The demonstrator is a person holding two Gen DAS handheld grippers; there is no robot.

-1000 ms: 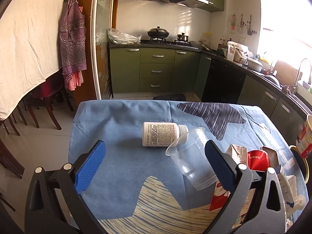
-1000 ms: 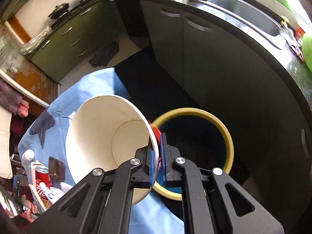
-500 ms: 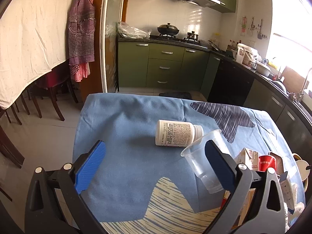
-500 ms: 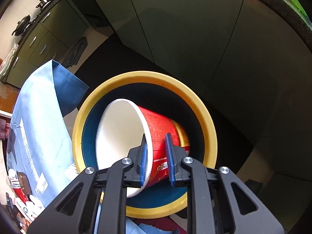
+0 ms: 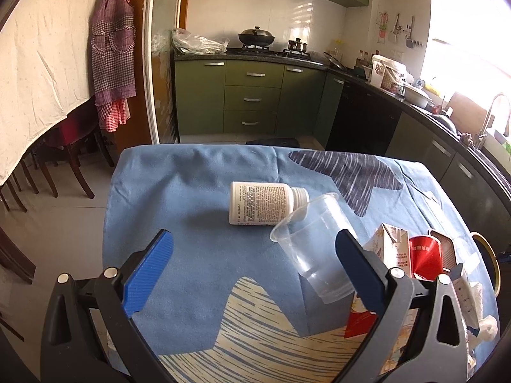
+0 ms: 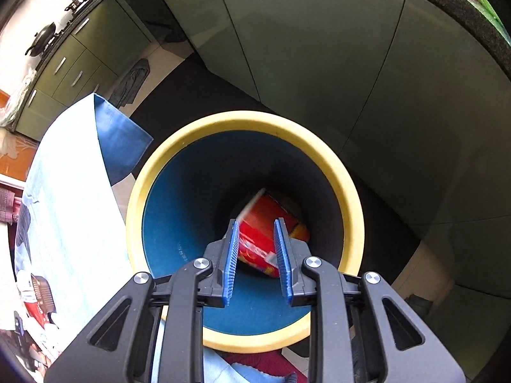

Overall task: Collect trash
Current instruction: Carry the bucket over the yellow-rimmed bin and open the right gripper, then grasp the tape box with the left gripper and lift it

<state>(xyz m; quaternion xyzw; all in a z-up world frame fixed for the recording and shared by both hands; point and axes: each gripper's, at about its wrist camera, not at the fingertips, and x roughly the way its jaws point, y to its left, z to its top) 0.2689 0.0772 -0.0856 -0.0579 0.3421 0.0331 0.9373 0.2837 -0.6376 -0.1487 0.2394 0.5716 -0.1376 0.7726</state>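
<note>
Right tongs (image 6: 257,257) point down over the yellow-rimmed bin (image 6: 348,188), jaws opening, nothing pinched. The red paper cup (image 6: 266,223) sits blurred deep inside the bin, clear of the pads: drop looks done. Best to lift straight up from the bin so the tongs miss the rim, then swing to the table (image 5: 191,185). Left tongs (image 5: 255,265) hang spread wide and empty above the table. Clear plastic cup (image 5: 314,249) lies tipped against the white bottle (image 5: 260,202), with a carton (image 5: 391,249) just beyond the cup; probably next pickups.
</note>
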